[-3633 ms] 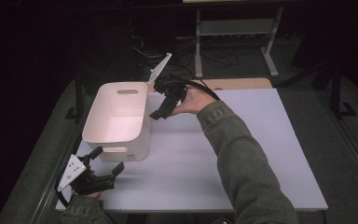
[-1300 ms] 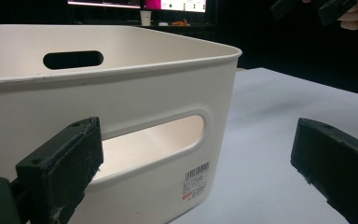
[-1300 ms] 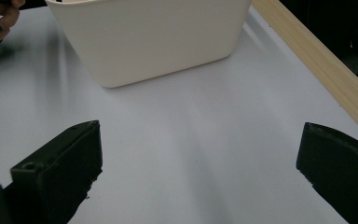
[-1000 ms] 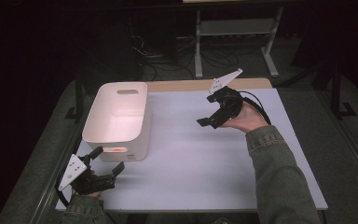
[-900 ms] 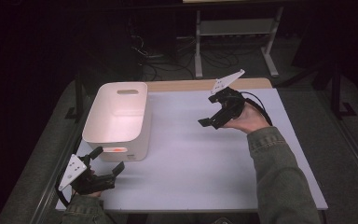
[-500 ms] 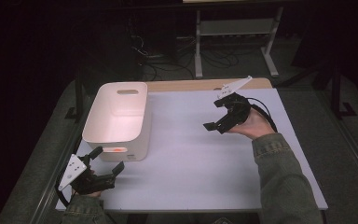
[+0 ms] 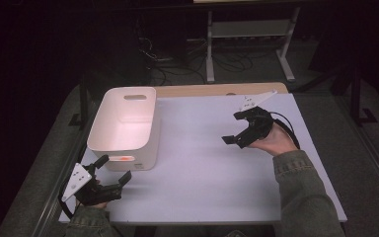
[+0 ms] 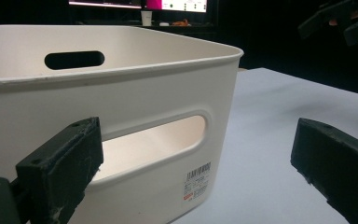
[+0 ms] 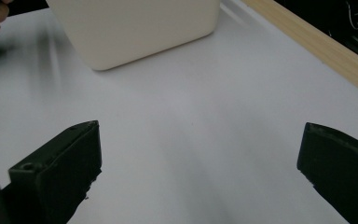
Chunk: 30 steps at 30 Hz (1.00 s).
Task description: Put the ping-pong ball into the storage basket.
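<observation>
Bin, high view: we see the white plastic bin (image 7: 123, 129) at about 9 o'clock on the white table (image 7: 202, 168), rectangular with rounded corners, a handle slot in its far wall, nothing visible inside.
Left gripper, high view: our left gripper (image 7: 112, 170) sits at 7 o'clock near the table's front-left corner, just short of the bin's near wall, jaws spread and holding nothing.
Right gripper, high view: our right gripper (image 7: 237, 129) is held above the table at 3 o'clock, well apart from the bin, jaws released and nothing in them.
Open room, high view: we find bare white surface between bin and right gripper and along the front edge; a wooden strip (image 7: 217, 90) runs along the far edge at 12 o'clock.
Bin, left gripper view: we read the near wall's handle slot and a small barcode label (image 8: 197, 183) low on it, details too small from above; the jaws stand wide before that wall.
Bin, right gripper view: we see one rounded corner of the bin at 11 o'clock, bare table between the parted jaws, wooden strip at 2 o'clock.
</observation>
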Each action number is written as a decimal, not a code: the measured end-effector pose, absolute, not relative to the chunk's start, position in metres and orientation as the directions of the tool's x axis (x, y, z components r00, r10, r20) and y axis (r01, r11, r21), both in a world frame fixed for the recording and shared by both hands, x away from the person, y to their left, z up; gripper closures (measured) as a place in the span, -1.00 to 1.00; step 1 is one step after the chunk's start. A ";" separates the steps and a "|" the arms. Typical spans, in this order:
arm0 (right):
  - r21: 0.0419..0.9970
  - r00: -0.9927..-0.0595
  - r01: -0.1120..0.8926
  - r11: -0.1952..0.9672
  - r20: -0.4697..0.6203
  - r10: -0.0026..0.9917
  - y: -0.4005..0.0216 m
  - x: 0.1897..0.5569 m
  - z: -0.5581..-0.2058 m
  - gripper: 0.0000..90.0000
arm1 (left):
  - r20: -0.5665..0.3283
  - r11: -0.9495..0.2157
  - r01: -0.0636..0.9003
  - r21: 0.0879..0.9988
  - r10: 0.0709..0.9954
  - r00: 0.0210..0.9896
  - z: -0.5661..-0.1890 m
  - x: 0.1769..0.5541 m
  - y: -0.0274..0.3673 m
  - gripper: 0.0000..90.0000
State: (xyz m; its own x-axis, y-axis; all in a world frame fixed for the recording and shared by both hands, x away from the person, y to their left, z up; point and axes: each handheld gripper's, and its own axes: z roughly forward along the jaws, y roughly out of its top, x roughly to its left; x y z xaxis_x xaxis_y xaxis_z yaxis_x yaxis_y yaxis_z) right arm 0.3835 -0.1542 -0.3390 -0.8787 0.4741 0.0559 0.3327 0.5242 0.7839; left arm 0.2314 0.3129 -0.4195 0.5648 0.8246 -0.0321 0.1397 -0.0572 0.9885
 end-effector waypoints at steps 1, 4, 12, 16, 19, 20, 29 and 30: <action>0.783 -0.877 0.336 0.524 0.058 0.477 -0.155 0.383 -0.341 -1.00 | -0.032 -0.057 0.139 0.989 0.825 0.565 -0.419 0.231 0.313 -0.96; 0.786 -0.873 0.343 0.514 0.064 0.484 -0.159 0.380 -0.346 -1.00 | -0.031 -0.058 0.140 0.988 0.825 0.565 -0.419 0.231 0.313 -0.96; 0.790 -0.864 0.353 0.502 0.069 0.499 -0.168 0.375 -0.358 -1.00 | -0.031 -0.058 0.140 0.988 0.825 0.564 -0.420 0.232 0.313 -0.96; 0.791 -0.857 0.362 0.493 0.075 0.510 -0.173 0.372 -0.363 -1.00 | -0.031 -0.059 0.140 0.988 0.825 0.564 -0.419 0.231 0.313 -0.96; 0.795 -0.854 0.365 0.484 0.079 0.514 -0.175 0.369 -0.366 -1.00 | -0.028 -0.062 0.140 0.988 0.826 0.564 -0.420 0.232 0.313 -0.96; 0.796 -0.854 0.363 0.484 0.076 0.515 -0.177 0.368 -0.367 -1.00 | -0.028 -0.063 0.142 0.988 0.826 0.563 -0.420 0.232 0.313 -0.96; 0.814 -0.831 0.380 0.440 0.091 0.549 -0.191 0.358 -0.375 -1.00 | -0.028 -0.062 0.142 0.988 0.829 0.559 -0.420 0.232 0.313 -0.96; 0.816 -0.829 0.379 0.435 0.092 0.551 -0.193 0.357 -0.375 -1.00 | -0.028 -0.062 0.142 0.988 0.829 0.559 -0.420 0.232 0.313 -0.96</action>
